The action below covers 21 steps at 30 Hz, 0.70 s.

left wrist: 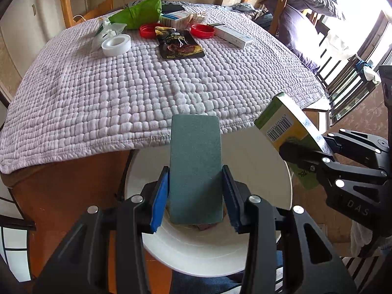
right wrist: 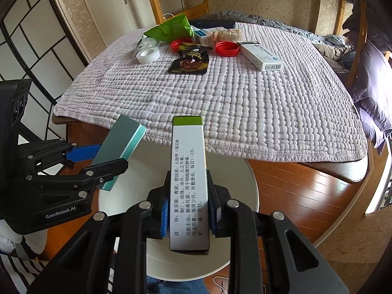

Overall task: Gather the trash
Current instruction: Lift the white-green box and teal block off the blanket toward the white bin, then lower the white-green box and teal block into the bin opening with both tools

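Observation:
My left gripper [left wrist: 196, 193] is shut on a flat teal box [left wrist: 194, 161] and holds it over the white round bin [left wrist: 259, 152]; both also show in the right wrist view, the gripper [right wrist: 98, 169] and the teal box [right wrist: 117, 147]. My right gripper [right wrist: 188, 210] is shut on a green-and-white medicine box [right wrist: 188, 183] over the same bin [right wrist: 235, 181]; the box also shows in the left wrist view [left wrist: 286, 127]. More trash lies at the far side of the table: a dark snack packet [left wrist: 178, 45], a green bag [left wrist: 139, 13], a white-blue carton [right wrist: 262, 56].
A quilted lilac cloth [left wrist: 122, 93] covers the wooden table. Two red lids [right wrist: 226, 48], a white tape roll [right wrist: 148, 55] and crumpled wrappers lie at the far side. A bed [right wrist: 338, 49] and chairs stand to the right. Sliding screens are on the left.

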Motion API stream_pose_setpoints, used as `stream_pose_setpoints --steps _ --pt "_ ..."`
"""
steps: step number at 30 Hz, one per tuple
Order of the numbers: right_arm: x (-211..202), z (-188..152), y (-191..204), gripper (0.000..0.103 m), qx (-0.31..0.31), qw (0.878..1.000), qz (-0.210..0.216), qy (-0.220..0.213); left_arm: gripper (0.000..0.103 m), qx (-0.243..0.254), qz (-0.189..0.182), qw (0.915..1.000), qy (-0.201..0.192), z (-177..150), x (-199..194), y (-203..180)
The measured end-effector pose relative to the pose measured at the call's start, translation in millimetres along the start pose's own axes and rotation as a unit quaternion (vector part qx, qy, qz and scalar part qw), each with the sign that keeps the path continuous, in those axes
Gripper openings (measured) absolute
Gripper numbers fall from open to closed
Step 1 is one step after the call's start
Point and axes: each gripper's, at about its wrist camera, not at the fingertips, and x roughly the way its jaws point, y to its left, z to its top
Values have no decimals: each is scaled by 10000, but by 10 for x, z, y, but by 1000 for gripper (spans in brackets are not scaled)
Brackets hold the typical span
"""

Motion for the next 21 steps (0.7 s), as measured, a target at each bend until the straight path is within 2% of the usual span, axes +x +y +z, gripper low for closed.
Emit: stream_pose_setpoints --steps 21 --pt "277 -292 17 24 -65 9990 -27 439 44 -29 103 9989 449 -299 244 -25"
